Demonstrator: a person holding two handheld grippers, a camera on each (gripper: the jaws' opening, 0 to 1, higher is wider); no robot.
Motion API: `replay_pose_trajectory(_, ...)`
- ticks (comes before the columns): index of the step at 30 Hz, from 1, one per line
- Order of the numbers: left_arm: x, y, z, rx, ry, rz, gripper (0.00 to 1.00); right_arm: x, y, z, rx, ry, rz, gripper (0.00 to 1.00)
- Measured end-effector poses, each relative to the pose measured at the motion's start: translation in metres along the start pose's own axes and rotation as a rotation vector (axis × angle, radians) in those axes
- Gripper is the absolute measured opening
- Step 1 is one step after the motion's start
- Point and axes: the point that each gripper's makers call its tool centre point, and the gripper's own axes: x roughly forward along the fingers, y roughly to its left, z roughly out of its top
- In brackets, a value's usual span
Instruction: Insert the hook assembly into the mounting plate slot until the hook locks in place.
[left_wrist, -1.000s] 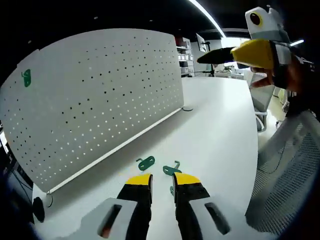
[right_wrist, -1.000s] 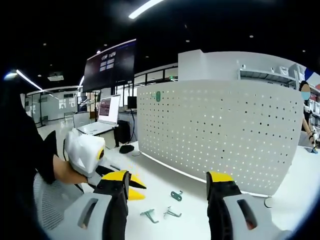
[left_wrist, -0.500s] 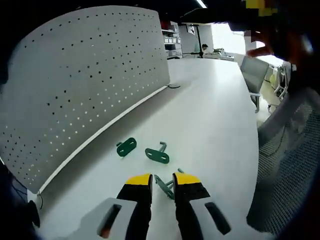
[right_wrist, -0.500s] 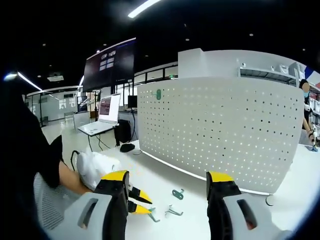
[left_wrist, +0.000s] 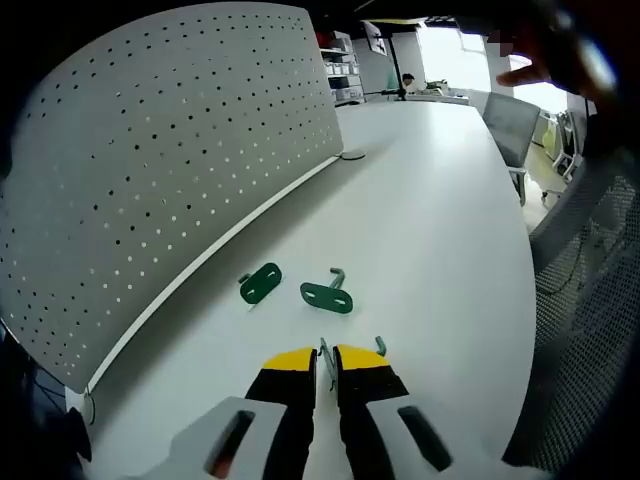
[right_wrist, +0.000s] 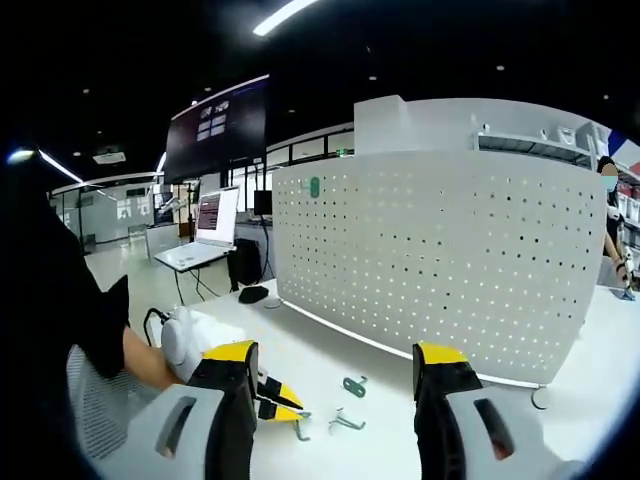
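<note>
So the left gripper (left_wrist: 325, 362), yellow-tipped and sitting at the bottom centre of the left gripper view, had its jaws pinched almost together around the nearest green metal hook (left_wrist: 326, 352), which lay flat on the white tabletop (left_wrist: 440, 230); it looked gripped to me, but only a sliver of the hook poked out between the tips, so I wouldn't swear the hold was solid. Two more green hook pieces sat just above it in the frame: a flat green plate-shaped hook (left_wrist: 261, 283) and a green hook with an upturned prong (left_wrist: 328, 294), close together but not touching. The big white perforated pegboard panel (left_wrist: 170, 150) filled the upper left, standing on the table well apart from the hooks. In the right gripper view the right gripper (right_wrist: 340, 375) was spread wide with nothing in it, hovering above the table, and you could see one green hook already hanging (right_wrist: 314, 187) near the upper left of the panel. What I'd worry about: that pinch was on a thin edge, so the hook could twist or slip out on the lift. And if it rotated in the jaws, the tabs probably wouldn't line up with the holes, so it'd jam or drop instead of locking.
</note>
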Motion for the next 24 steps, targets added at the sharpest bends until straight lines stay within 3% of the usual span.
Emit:
replay_pose_trajectory(16, 0.003, 0.002, -0.003, 0.018, 0.024, -0.001, 0.01, -0.001, 0.0, -0.001, -0.001, 0.003, -0.002, 0.6)
replay_pose_trajectory(24, -0.011, 0.022, 0.016, -0.103, -0.069, 0.032, 0.01, -0.001, 0.0, 0.0, -0.005, 0.002, -0.003, 0.6)
